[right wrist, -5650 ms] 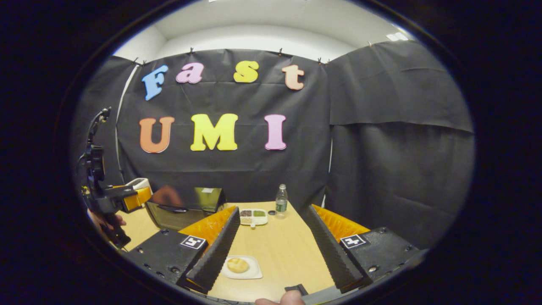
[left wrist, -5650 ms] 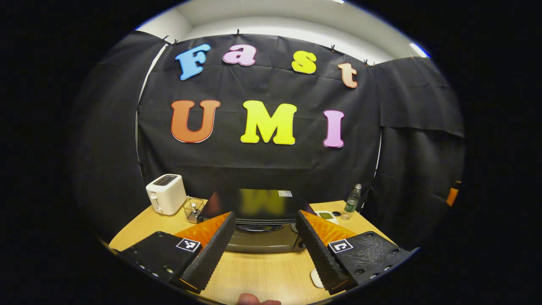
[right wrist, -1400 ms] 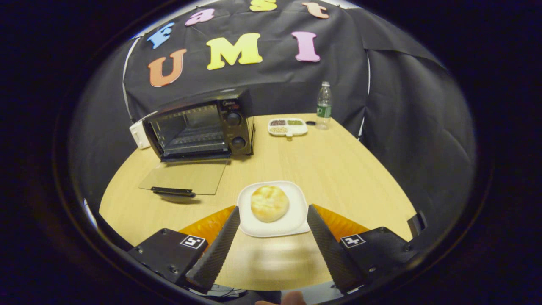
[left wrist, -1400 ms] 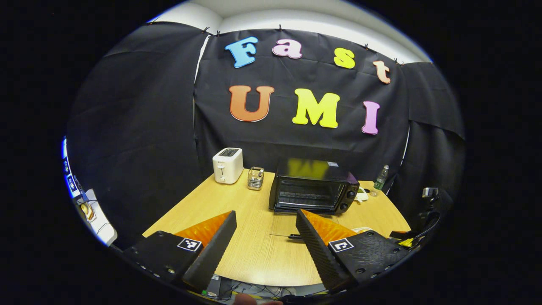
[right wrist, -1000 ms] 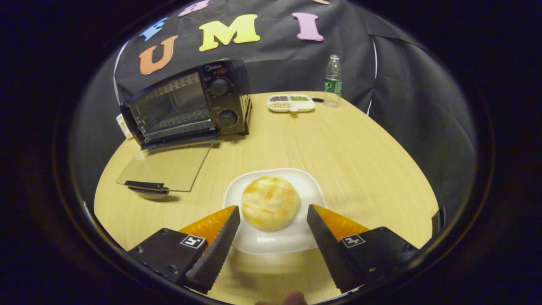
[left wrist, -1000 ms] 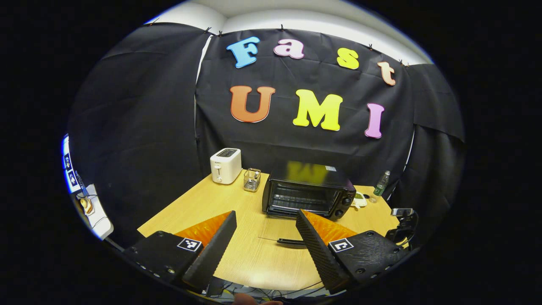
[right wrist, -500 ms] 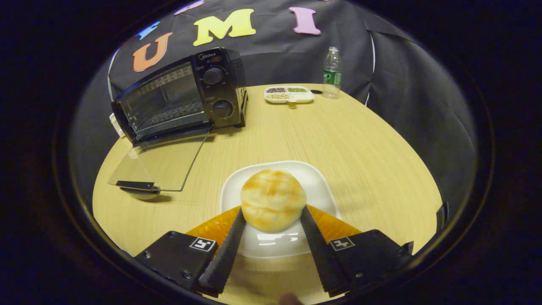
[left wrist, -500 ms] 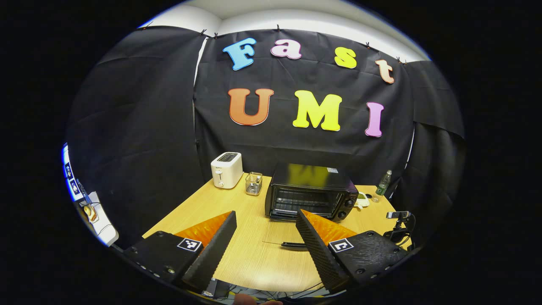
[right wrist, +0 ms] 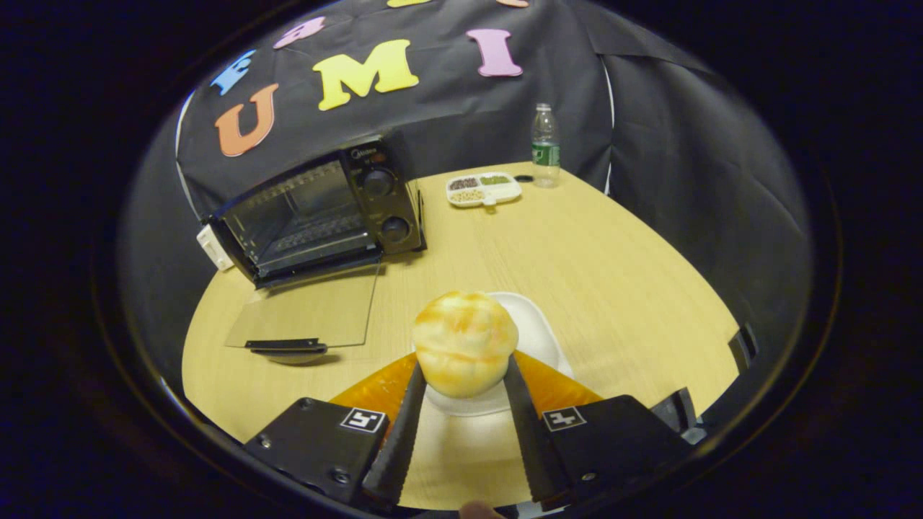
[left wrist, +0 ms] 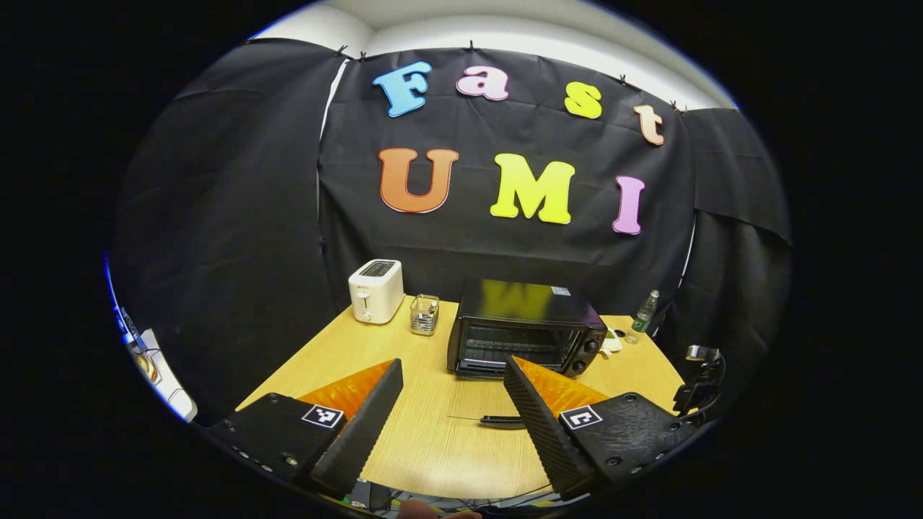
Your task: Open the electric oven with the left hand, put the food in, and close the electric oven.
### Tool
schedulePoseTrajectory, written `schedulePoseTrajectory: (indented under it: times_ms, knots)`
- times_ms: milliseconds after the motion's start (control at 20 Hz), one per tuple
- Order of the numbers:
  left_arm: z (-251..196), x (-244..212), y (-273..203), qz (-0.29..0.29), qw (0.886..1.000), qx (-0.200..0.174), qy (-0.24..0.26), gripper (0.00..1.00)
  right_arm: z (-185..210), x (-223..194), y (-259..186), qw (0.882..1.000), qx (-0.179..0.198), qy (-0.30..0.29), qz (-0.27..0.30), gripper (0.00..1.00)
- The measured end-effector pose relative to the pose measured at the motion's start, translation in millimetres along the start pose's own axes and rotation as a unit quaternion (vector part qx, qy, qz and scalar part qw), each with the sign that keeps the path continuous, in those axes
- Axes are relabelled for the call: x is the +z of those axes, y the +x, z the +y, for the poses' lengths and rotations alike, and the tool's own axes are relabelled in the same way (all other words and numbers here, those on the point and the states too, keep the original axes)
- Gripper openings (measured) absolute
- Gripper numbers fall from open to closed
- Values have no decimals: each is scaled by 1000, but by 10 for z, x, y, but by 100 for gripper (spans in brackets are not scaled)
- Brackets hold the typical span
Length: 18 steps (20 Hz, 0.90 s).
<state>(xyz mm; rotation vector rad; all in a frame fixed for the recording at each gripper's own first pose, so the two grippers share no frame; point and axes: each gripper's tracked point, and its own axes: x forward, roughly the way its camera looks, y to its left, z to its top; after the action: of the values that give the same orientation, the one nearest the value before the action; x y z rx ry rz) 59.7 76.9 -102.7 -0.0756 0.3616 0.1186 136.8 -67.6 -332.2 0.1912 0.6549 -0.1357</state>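
The oven [right wrist: 317, 213] is standing open at the back left of the table [right wrist: 613, 288], its glass door [right wrist: 306, 315] lying flat on the wood in front of the cavity. So the opening step is judged done; the food step is in hand.

The bun [right wrist: 465, 342] is being pinched between both fingers of the right gripper [right wrist: 461, 375]. It appears raised off the white plate [right wrist: 537, 339], which lies just behind and below it. Whether the bun is wholly free of the plate cannot be told for certain.

The left gripper [left wrist: 451, 378] is being held back from the table edge, fingers spread wide, nothing between them. In the left gripper view the oven is seen well ahead, with the door handle [left wrist: 501, 419] nearer.

Next move, as judged: the bun is to be carried left and forward, over the lowered door, onto the rack inside. The grip is to be kept gentle, as the bun looks soft. Clearance above the door and under the cavity roof is being called for. The door is then to be closed.
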Motion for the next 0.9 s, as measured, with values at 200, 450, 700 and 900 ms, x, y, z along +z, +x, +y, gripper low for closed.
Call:
schedulePoseTrajectory:
  times_ms: [200,450,700,900]
  knots:
    - [90,4,18,-3,1000,-8,9,93,343,5,-159,1000,24,7,-12,63]
    - [297,-3,-71,6,1000,-13,24,93,1043,118,-27,996,66,53,-27,63]
    - [621,-10,-174,12,999,-1,31,93,1765,320,363,990,94,95,-41,63]
    - [866,-38,-261,21,999,9,29,94,2167,543,765,981,106,154,-46,63]
